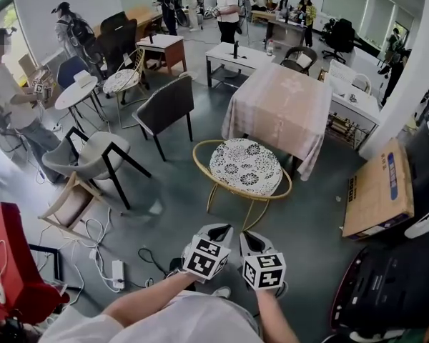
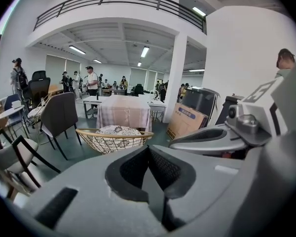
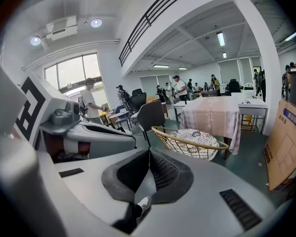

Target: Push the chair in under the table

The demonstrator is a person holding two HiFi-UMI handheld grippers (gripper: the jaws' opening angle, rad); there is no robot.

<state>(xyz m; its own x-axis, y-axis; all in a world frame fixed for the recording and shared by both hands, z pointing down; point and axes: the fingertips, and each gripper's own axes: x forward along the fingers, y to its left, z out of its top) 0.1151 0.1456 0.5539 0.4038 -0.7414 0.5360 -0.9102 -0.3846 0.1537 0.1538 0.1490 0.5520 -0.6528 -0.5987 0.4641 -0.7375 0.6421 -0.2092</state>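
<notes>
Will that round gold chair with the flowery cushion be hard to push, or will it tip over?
Probably easy: the chair is mostly thin wire, so it looks light. On the smooth floor it should slide, though a shove high on its rim might tip it. The loose-looking cushion could shift.

Counts around the one draped table (image 1: pixel 286 102):
1 wire chair (image 1: pixel 244 166) in front of it, 1 dark chair (image 1: pixel 166 106) left, 1 cardboard box (image 1: pixel 379 190) right; you hold 2: left gripper (image 1: pixel 214 230), right gripper (image 1: pixel 252 237).
</notes>
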